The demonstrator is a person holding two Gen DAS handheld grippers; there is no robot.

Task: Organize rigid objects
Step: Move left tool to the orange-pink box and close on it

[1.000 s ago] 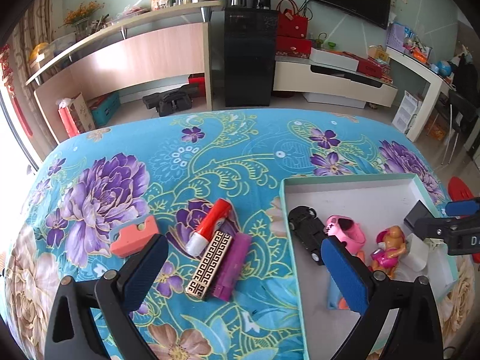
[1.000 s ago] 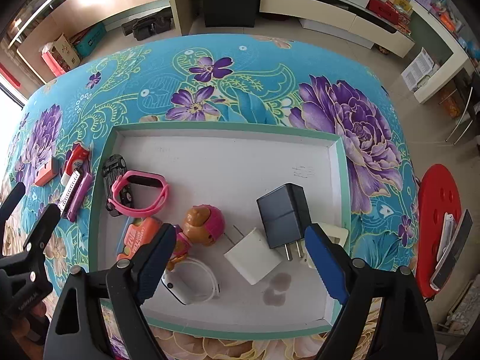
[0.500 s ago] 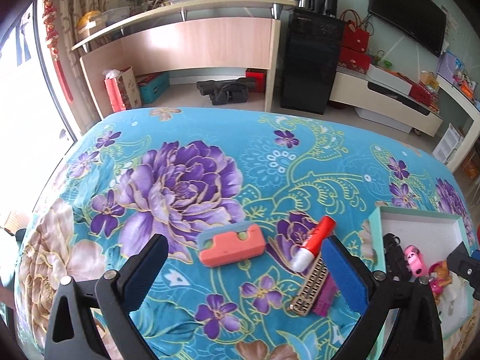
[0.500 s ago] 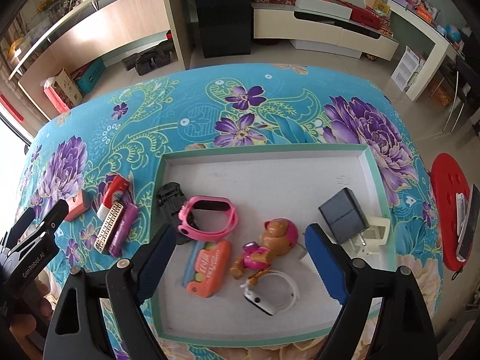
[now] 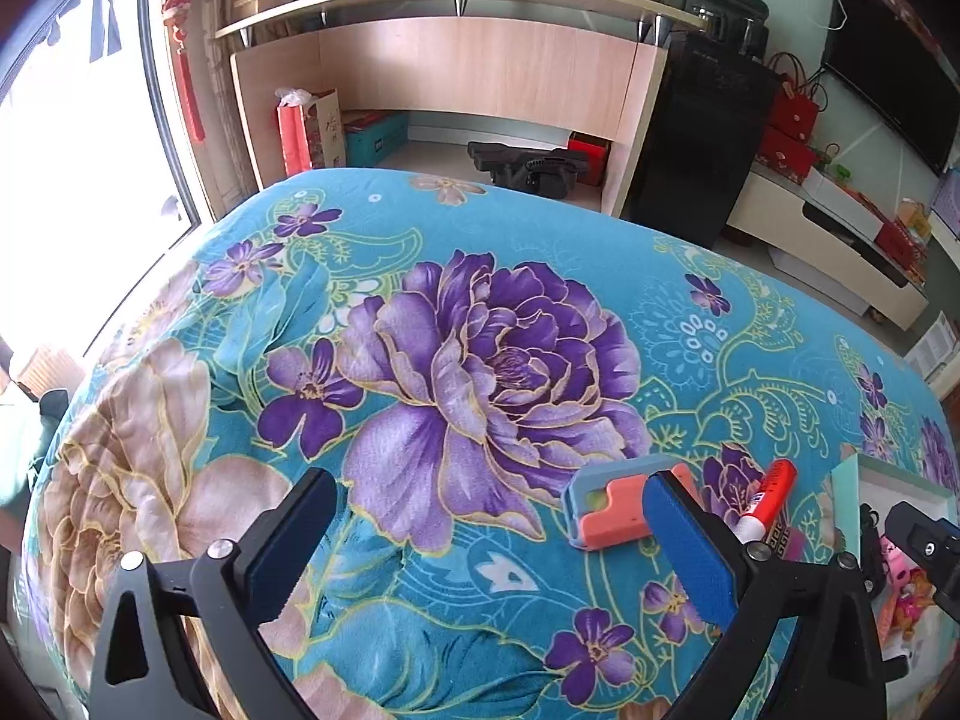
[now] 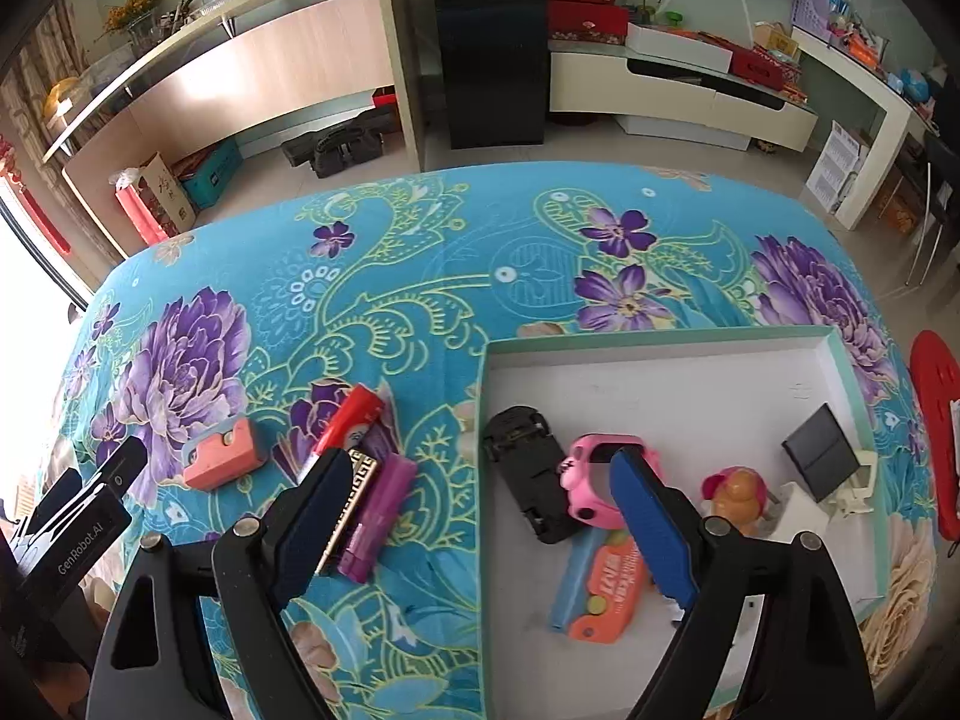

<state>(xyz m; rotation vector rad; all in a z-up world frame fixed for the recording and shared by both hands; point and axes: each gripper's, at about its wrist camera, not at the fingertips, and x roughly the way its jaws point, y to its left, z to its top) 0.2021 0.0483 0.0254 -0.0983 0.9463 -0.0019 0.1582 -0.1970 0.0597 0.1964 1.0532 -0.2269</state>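
Looks like the sorting is well underway: the white tray (image 6: 660, 348) already has a black toy car (image 6: 531, 474), a pink kids' watch (image 6: 591, 480), an orange-and-blue toy (image 6: 603, 585), a little pup figure (image 6: 735, 489) and a dark charger (image 6: 819, 459) in it. Left out on the floral cloth (image 5: 420, 276) are the coral sharpener-looking block (image 5: 618, 516), the red-capped glue stick (image 6: 351, 420), a patterned bar (image 6: 354, 498) and a purple stick (image 6: 381, 516). Left gripper (image 5: 489, 552) and right gripper (image 6: 474, 525) both gape wide, holding nothing.
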